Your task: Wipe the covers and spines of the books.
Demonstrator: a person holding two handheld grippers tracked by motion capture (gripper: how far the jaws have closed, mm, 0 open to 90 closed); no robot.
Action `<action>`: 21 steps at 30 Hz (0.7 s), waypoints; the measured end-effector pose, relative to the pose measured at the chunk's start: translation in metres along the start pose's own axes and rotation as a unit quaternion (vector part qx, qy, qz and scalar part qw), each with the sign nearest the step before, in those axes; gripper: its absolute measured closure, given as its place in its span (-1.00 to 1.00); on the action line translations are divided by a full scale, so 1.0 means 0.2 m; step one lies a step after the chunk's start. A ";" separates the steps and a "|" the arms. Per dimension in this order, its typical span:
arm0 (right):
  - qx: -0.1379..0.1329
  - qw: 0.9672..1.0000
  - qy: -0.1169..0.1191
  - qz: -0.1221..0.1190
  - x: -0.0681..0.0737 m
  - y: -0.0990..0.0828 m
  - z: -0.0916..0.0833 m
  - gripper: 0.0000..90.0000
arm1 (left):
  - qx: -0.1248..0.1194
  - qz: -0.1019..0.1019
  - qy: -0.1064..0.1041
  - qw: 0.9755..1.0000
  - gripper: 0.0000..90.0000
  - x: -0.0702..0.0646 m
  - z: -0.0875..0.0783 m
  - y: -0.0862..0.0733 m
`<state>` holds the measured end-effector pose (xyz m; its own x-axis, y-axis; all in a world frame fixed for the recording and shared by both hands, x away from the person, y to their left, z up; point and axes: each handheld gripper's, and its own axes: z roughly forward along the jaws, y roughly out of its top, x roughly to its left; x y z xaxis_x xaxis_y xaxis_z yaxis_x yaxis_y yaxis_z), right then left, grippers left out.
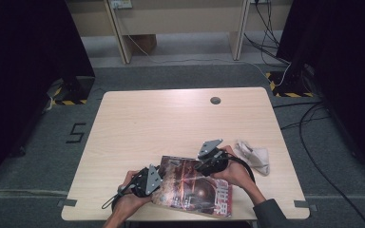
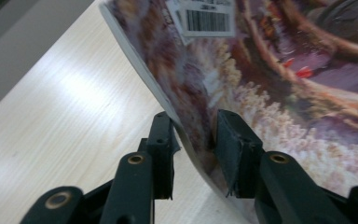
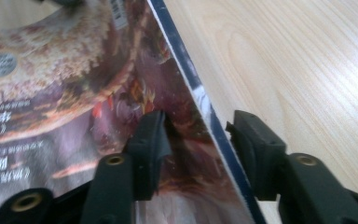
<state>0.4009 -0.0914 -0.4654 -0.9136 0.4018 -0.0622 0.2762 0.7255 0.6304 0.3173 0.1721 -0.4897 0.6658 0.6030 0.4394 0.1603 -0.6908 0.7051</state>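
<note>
A glossy magazine (image 1: 192,185) with a dark reddish cover lies near the table's front edge, between the person's two hands. My left gripper (image 1: 158,183) is at its left edge. In the left gripper view the magazine (image 2: 284,70) curves up between the jaws, and my left gripper (image 2: 193,128) is shut on that edge, one pad under it and one on the cover. My right gripper (image 1: 203,167) is at the magazine's far right edge. In the right gripper view the magazine's (image 3: 74,70) spine runs between the jaws of my right gripper (image 3: 198,126), with a gap at the outer pad.
A crumpled white cloth (image 1: 254,154) lies on the wooden table (image 1: 171,118) just right of the right hand. A small round hole (image 1: 215,100) sits near the table's far edge. Cables run over the floor to the right.
</note>
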 end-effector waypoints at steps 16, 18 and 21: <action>0.041 0.999 0.010 -0.003 0.03 0.02 -0.02 0.76 | -0.001 -0.008 -0.002 1.000 0.58 0.00 0.01 0.01; 0.042 0.999 0.011 -0.006 0.03 0.02 -0.02 0.76 | 0.001 -0.008 -0.001 1.000 0.58 0.00 0.01 0.01; 0.045 0.999 0.013 -0.008 0.03 0.03 -0.03 0.77 | 0.002 -0.008 -0.002 1.000 0.57 0.00 0.01 0.01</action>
<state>0.3948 -0.0876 -0.4579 -0.9250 0.3766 -0.0511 0.2864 0.7790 0.5578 0.3185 0.1704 -0.4900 0.6661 0.6120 0.4265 0.1728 -0.6828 0.7099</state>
